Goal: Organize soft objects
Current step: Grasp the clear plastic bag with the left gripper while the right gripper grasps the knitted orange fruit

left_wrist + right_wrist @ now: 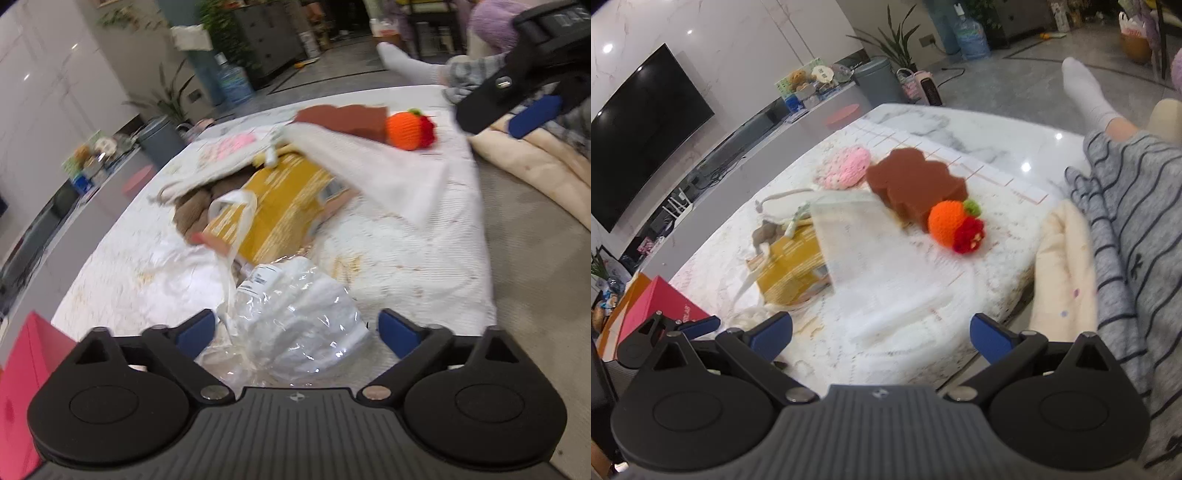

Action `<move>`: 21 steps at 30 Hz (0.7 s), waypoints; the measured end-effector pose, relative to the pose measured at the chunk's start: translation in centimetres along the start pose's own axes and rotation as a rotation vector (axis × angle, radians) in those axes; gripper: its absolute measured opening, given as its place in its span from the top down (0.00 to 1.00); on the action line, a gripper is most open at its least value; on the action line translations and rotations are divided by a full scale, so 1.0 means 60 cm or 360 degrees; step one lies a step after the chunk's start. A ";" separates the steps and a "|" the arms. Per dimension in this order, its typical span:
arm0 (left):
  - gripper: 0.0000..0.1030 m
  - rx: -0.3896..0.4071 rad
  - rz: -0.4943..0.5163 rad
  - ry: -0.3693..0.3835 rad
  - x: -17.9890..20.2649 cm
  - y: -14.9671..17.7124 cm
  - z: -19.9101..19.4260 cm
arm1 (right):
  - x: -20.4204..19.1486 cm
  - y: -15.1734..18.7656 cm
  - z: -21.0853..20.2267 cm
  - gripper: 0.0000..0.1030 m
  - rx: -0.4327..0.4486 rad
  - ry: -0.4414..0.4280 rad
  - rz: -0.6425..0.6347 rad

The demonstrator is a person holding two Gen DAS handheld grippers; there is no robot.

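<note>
On the white quilted cloth lie a yellow packet, a brown bear-shaped sponge, an orange knitted ball with a red tuft, a pink knitted pad and a white cloth draped over the packet. A clear plastic bag of white soft items lies right in front of my left gripper, which is open around it. My right gripper is open and empty above the near edge of the cloth; it also shows in the left wrist view.
A pink box stands off the table's left edge. A cream blanket and a person's striped clothing lie at the right. A grey bin and a TV stand beyond the table.
</note>
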State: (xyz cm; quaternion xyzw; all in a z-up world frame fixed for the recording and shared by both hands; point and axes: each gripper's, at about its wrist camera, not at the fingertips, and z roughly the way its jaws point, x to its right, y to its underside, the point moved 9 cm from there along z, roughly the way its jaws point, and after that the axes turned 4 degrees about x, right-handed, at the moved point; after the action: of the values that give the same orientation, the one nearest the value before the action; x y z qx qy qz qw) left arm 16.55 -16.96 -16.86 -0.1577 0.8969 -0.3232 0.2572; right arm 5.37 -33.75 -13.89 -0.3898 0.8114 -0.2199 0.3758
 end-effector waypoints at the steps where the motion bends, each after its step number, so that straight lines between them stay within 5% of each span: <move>1: 0.07 -0.0005 -0.0032 -0.0004 -0.003 0.004 0.000 | 0.004 -0.002 -0.001 0.03 0.0008 0.0015 -0.0001; 6: 0.32 0.0000 -0.0066 -0.0055 0.009 0.001 -0.022 | 0.023 -0.016 -0.014 0.03 0.0048 0.0018 0.0066; 11: 0.35 -0.0048 -0.0238 -0.0054 0.016 -0.015 -0.058 | 0.022 -0.046 -0.025 0.03 0.0068 0.0009 0.0031; 15: 0.36 -0.0069 -0.0622 0.0025 0.004 -0.012 -0.107 | -0.003 -0.085 -0.016 0.03 -0.0076 -0.0197 -0.0025; 21: 0.36 0.0051 -0.0965 -0.0045 -0.021 -0.012 -0.167 | 0.013 -0.150 0.082 0.03 -0.0208 0.0063 -0.0264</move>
State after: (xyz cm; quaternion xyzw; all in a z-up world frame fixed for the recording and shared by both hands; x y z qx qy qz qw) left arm 12.01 -11.92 -9.36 -0.4187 0.8001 -0.3971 0.1640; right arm 13.10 -40.07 -11.46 -0.4750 0.7962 -0.2046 0.3139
